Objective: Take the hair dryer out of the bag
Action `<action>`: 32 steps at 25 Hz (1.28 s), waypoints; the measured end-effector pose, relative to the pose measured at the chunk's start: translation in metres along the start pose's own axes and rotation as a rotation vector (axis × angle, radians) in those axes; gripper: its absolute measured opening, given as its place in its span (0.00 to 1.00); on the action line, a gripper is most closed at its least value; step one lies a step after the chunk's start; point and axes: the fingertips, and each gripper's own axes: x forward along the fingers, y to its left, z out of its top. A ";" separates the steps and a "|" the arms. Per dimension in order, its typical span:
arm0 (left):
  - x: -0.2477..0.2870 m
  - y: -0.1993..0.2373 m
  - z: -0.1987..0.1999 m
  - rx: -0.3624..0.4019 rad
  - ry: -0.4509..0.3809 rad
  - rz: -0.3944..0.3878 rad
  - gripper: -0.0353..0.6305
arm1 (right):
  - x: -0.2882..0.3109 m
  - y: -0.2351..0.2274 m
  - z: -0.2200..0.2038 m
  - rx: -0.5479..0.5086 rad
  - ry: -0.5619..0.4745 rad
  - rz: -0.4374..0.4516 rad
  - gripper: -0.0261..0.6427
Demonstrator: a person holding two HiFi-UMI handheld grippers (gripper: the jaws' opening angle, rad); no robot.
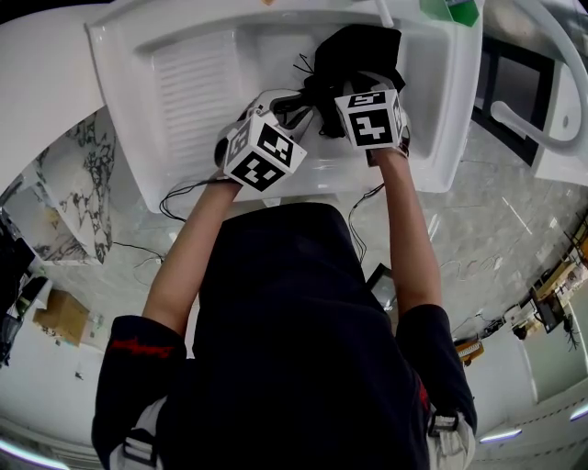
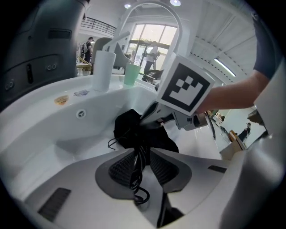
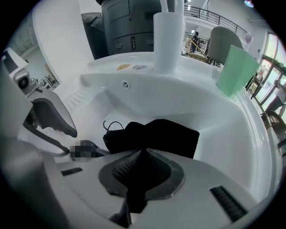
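A black cloth bag [image 1: 360,44] lies in the white sink [image 1: 118,101]; the hair dryer itself is hidden from every view. My right gripper [image 3: 142,157] is shut on a fold of the bag [image 3: 166,134], with black fabric pinched between its pads. My left gripper [image 2: 142,154] is just beside it at the bag's near-left end, jaws slightly parted, and a thin black cord [image 2: 137,176] from the bag [image 2: 128,129] hangs loosely through the gap. In the head view both grippers sit close together over the basin, the left gripper [image 1: 303,110] below-left of the bag.
A white cup [image 3: 168,40] and a green cup [image 3: 234,71] stand on the sink's far rim. A curved faucet [image 2: 152,9] arches over the basin. A ribbed draining area [image 1: 195,92] fills the sink's left half. Cables trail on the marble floor [image 1: 478,229].
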 end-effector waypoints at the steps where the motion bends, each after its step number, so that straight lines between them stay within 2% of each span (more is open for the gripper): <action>1: 0.004 -0.002 -0.001 0.028 0.017 -0.006 0.21 | 0.000 -0.002 -0.001 0.002 0.005 -0.004 0.12; 4: 0.015 -0.005 -0.002 0.101 0.058 -0.018 0.25 | 0.001 -0.007 -0.003 0.009 0.008 0.002 0.12; 9: 0.034 -0.006 0.000 0.173 0.092 -0.040 0.30 | 0.002 -0.007 -0.004 0.022 -0.008 0.029 0.12; 12: 0.048 -0.010 -0.003 0.248 0.131 -0.040 0.31 | 0.002 -0.008 -0.006 0.033 -0.015 0.046 0.12; 15: 0.059 -0.014 -0.008 0.287 0.155 -0.058 0.31 | 0.001 -0.009 -0.007 0.038 -0.019 0.059 0.12; 18: 0.069 -0.013 -0.009 0.329 0.163 -0.043 0.31 | 0.001 -0.010 -0.008 0.044 -0.023 0.066 0.12; 24: 0.083 -0.007 -0.011 0.354 0.178 -0.029 0.37 | 0.002 -0.014 -0.011 0.066 -0.033 0.064 0.12; 27: 0.089 -0.002 -0.012 0.345 0.186 -0.018 0.42 | 0.002 -0.016 -0.011 0.070 -0.037 0.066 0.12; 32: 0.099 0.004 -0.012 0.333 0.192 -0.012 0.45 | 0.003 -0.018 -0.013 0.077 -0.031 0.070 0.12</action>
